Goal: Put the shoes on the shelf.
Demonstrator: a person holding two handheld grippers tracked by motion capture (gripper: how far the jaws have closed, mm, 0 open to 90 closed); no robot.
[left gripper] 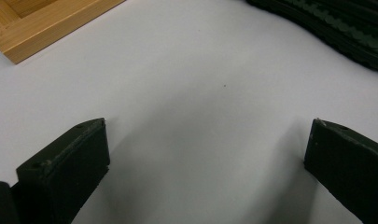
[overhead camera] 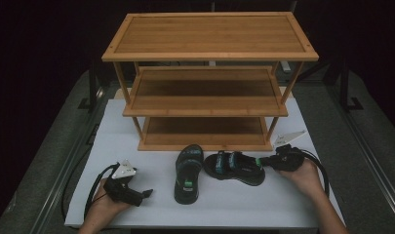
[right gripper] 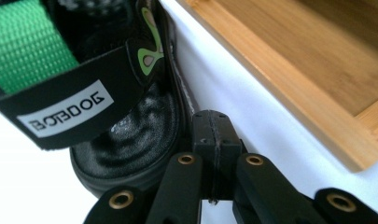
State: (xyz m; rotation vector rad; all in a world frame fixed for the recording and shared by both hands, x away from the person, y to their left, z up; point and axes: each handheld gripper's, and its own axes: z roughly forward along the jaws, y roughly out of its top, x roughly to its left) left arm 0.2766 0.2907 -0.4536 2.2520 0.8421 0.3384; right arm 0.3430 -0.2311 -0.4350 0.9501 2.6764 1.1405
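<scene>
The right gripper view shows the right gripper (right gripper: 213, 140), fingers pressed together empty beside the sandal (right gripper: 126, 121), whose black strap reads mirrored lettering; the left gripper (left gripper: 205, 154) has its fingers wide.

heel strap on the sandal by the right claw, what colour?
Heel strap: black with a white logo patch, bright green webbing behind it. Clearest in the right gripper view.

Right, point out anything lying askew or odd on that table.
The two sandals don't sit as a pair: one sandal lies lengthwise, toe toward the wooden rack, while the other sandal lies crosswise beside it. The right claw is shut at its heel end. Nothing looks spilled or damaged.
</scene>
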